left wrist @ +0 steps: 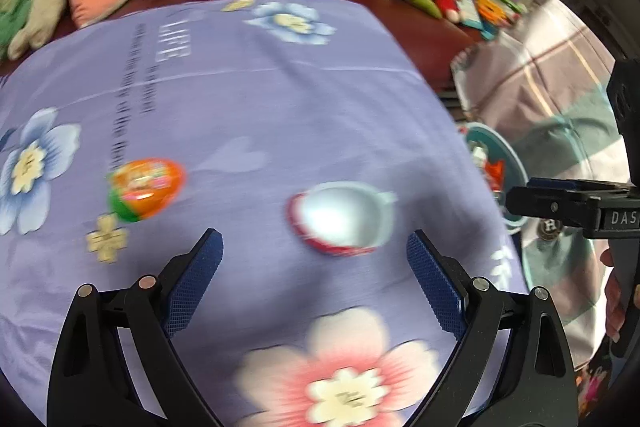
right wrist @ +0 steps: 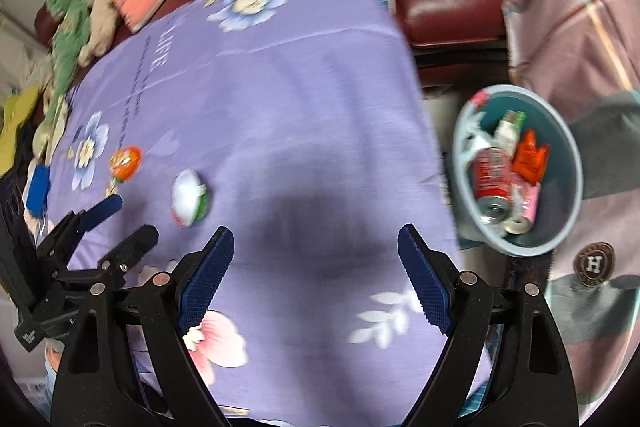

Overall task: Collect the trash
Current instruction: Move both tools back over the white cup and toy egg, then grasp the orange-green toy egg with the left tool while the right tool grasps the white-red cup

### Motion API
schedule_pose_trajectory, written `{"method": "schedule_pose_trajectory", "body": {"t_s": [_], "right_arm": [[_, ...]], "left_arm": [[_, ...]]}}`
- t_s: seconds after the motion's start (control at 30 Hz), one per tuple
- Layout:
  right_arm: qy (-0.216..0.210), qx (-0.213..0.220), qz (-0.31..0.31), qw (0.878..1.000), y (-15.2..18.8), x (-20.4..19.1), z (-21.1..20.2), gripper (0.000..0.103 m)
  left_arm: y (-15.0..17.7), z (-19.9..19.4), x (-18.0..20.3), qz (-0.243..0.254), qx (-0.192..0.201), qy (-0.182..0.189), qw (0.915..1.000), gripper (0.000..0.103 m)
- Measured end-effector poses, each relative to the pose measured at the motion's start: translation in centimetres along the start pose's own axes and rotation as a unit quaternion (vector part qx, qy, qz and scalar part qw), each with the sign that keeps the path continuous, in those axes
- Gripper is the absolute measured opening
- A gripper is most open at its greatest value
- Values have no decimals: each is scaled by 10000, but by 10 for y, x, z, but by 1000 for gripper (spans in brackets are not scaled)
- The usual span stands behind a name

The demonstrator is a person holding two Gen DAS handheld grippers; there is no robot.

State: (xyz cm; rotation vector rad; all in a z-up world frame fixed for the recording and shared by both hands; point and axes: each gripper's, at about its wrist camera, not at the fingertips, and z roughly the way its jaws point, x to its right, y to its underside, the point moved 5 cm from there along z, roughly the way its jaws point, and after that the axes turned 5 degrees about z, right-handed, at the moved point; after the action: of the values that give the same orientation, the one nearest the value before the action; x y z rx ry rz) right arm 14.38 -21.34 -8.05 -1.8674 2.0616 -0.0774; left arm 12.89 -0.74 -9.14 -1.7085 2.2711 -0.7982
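Purple floral cloth [left wrist: 280, 99] carries two egg-shaped wrappers: orange [left wrist: 146, 189], white [left wrist: 344, 219].

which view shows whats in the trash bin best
The right wrist view: the whole round bin shows from above, with a red can, an orange piece and other wrappers inside. In the left wrist view only part of the bin shows, cut off by the right gripper.

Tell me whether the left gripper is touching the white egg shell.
Apart. The left wrist view shows the left gripper open, with purple cloth visible between its pads and the white egg shell.
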Motion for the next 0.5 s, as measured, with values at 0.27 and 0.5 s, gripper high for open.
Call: {"method": "schedule_pose_trajectory", "body": {"t_s": [0.27, 0.5], "right_arm": [[-355, -329, -332, 9983, -2, -61, 35, 80], [-325, -493, -441, 9973, -3, -85, 65, 80]], "left_arm": [[24, -3, -82, -388, -153, -497, 9979, 93], [35, -3, -122, -664, -216, -639, 9955, 93]]}}
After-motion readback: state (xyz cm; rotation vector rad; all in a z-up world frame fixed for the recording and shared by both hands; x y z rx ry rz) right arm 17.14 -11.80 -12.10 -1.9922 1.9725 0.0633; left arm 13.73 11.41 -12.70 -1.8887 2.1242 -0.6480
